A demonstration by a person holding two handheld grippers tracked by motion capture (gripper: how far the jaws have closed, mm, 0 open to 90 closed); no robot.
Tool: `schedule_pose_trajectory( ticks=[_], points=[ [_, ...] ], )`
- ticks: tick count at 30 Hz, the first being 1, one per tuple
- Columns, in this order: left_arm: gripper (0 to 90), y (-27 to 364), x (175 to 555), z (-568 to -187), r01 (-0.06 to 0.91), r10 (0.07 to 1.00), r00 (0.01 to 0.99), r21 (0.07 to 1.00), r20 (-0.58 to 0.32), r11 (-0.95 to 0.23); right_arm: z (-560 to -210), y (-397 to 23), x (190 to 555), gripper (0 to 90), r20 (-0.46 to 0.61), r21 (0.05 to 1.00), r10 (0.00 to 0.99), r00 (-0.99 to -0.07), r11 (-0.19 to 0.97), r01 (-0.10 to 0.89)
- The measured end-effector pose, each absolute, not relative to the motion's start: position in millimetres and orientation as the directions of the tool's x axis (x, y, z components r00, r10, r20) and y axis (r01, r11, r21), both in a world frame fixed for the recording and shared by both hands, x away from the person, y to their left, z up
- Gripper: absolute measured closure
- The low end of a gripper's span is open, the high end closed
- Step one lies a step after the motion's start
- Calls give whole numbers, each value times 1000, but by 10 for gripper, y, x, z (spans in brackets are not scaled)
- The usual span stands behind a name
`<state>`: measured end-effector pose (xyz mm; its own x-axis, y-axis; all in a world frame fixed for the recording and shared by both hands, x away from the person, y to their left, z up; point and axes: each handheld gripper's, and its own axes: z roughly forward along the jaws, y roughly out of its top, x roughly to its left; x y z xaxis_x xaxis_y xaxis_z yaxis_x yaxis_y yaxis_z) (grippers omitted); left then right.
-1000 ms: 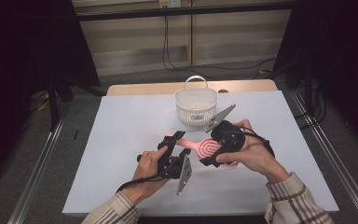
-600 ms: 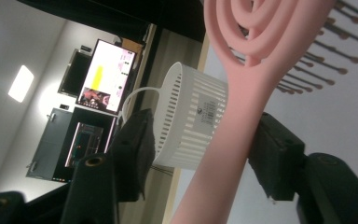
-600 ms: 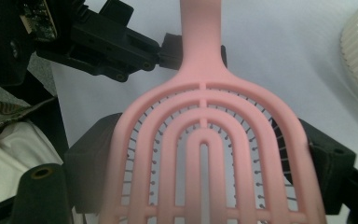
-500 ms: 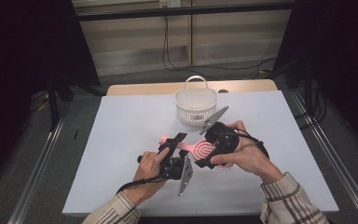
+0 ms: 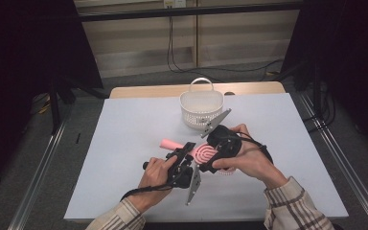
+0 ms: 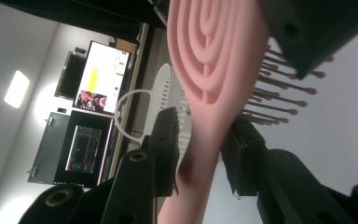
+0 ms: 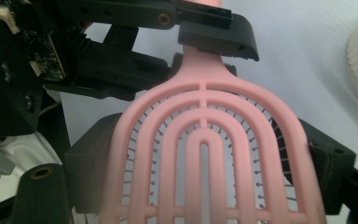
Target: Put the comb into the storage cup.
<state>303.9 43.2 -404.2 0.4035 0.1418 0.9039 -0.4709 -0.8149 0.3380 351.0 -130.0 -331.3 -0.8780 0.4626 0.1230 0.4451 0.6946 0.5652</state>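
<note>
Left tool [image 5: 184, 154]: its jaws have just been closing around the handle of the pink hairbrush [image 5: 202, 153]. In the left gripper view the handle [image 6: 200, 154] stands between the two black jaws, which sit narrow and close on either side of it.
Right tool [image 5: 210, 158]: holds the head of the hairbrush across its width. In the right gripper view the ribbed pink head [image 7: 209, 163] lies between the two jaws, which press on its edges.
Hairbrush: held between the two tools above the surface [image 5: 124, 143], its head in the right tool, its handle reaching past the left tool's jaws, its bristles [image 6: 279, 100] turned toward the surface.
Basket [image 5: 201, 108]: white, with a hoop handle, standing on the surface just beyond the right tool.
Hands: the left hand [image 5: 155, 175] grips the left tool, the right hand [image 5: 247, 160] the right tool.
</note>
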Motion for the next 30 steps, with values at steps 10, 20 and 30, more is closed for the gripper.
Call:
schedule_pose_trajectory(
  ticks=[10,20,30],
  points=[
    [750,456,3021,-4070,-480,142,359,313,922,-819,-3319,-1270,3531,195,137,564,476,-869,684,464],
    [750,455,3011,-4091,-494,125,322,279,938,-823,-3306,-1246,3547,194,145,554,481,-865,685,474],
    [782,478,3017,-4104,-502,120,331,282,936,-818,-3307,-1204,3566,193,145,541,479,-866,694,475]
  ],
)
